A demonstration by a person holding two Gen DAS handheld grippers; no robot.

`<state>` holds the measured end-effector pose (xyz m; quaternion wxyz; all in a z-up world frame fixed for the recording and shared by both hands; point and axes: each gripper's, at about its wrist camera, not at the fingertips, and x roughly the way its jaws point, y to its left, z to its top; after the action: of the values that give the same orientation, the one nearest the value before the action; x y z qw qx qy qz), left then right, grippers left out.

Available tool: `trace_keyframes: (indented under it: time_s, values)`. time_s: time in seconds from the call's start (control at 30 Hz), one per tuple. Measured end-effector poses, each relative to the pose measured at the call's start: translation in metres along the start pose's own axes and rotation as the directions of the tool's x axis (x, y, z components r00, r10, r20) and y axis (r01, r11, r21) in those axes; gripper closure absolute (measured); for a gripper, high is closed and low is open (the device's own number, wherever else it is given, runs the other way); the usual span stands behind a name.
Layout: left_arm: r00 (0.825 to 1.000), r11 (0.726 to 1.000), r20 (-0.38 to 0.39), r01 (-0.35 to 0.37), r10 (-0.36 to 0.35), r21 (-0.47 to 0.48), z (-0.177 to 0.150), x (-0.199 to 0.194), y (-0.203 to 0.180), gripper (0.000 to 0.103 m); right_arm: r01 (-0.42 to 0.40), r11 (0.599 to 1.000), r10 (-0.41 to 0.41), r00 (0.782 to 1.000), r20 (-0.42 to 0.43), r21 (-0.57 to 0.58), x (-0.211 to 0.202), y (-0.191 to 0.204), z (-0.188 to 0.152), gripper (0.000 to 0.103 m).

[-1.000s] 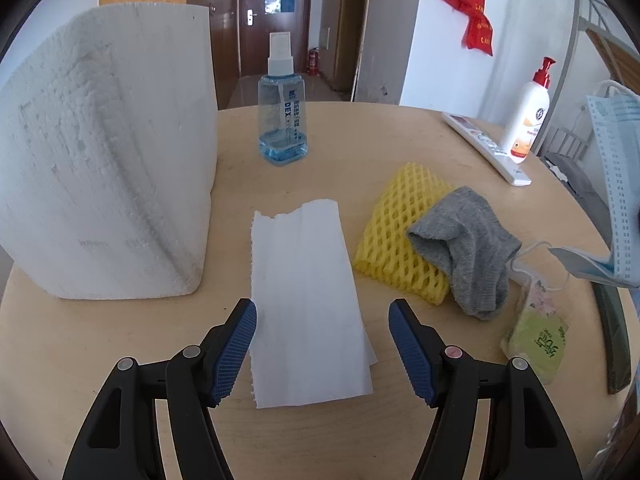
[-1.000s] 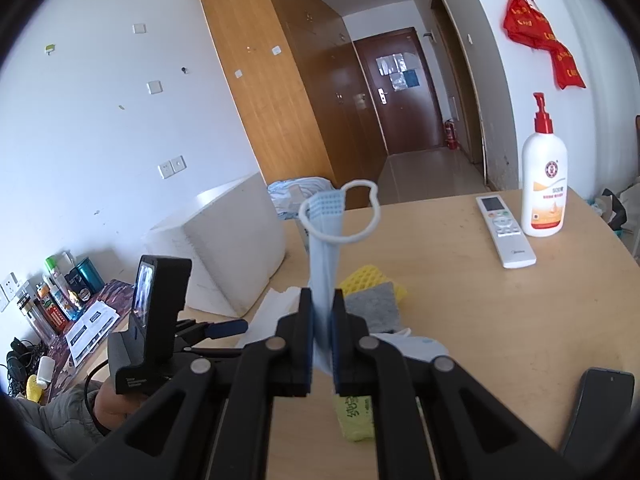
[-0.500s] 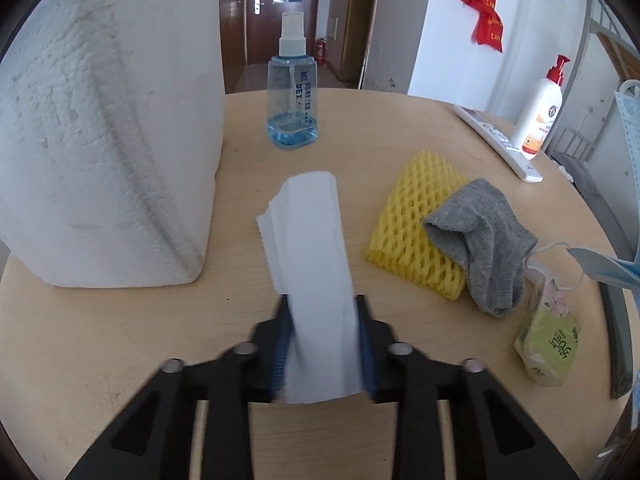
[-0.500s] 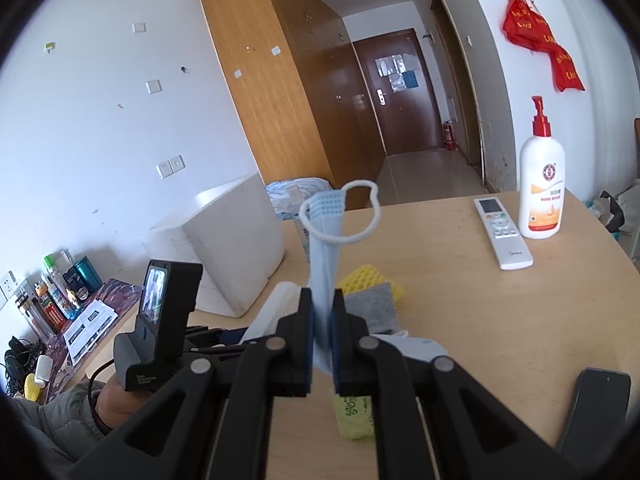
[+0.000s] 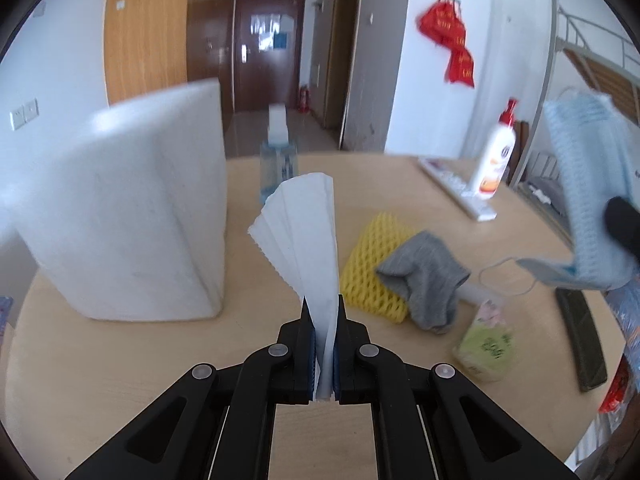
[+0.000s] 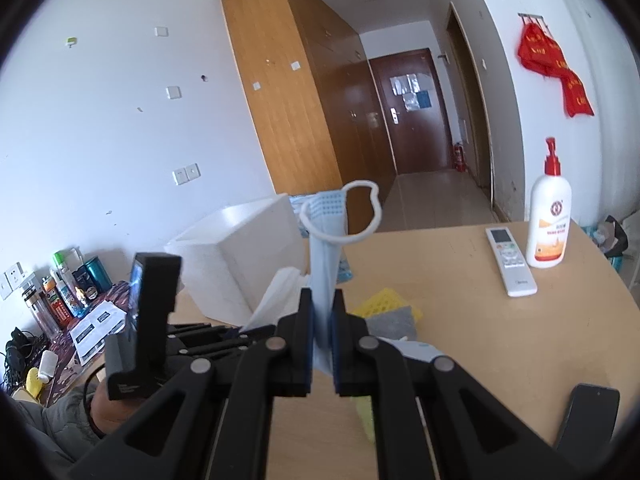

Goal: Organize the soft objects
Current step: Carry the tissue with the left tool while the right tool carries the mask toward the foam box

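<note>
1. gripping a white tissue (image 5: pixel 306 236) between closed jaws, the left gripper (image 5: pixel 324 320) holds it above the round table (image 5: pixel 120 360), the sheet fanning upward in folds.
2. clamped on a blue mask (image 6: pixel 326 256), the right gripper (image 6: pixel 321 312) lifts it upright, one white ear loop (image 6: pixel 360 212) curling over the top; the left view shows the same mask (image 5: pixel 588 200) hanging at the far right, above the table edge.
3. lying on the table to the right of the tissue, a yellow foam net (image 5: pixel 370 276) has a grey sock (image 5: pixel 426 280) draped over its right side, touching it.
4. a small green packet (image 5: pixel 486 346) sits just beside the sock, toward the near edge.
5. a large white foam box (image 5: pixel 128 216) stands on the left of the table, with a blue spray bottle (image 5: pixel 278 160) behind the tissue.
6. at the far right side, a white remote (image 6: pixel 511 262) lies just beside a pump bottle (image 6: pixel 548 220) with a red top.
7. a dark phone-like slab (image 5: pixel 580 336) rests near the right edge; blur hides its details.
</note>
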<state>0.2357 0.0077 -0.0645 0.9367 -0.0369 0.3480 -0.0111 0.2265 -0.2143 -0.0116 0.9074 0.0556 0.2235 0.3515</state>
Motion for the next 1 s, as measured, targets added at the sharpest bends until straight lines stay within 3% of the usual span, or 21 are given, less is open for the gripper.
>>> trace_keyframes:
  time_s: [0.43,1.0]
  values:
    - [0.991,1.000,0.134,0.010,-0.008,-0.011,0.003,-0.076,0.003,0.097,-0.028,0.998,0.030,0.999,0.040,-0.055,-0.020,0.028,0.003,0.093]
    - [0.968,0.998,0.245,-0.054,0.061,-0.033,-0.009,-0.141,0.022,0.097,-0.093,0.990,0.098,0.994,0.045,-0.106,-0.023,0.055,0.002,0.093]
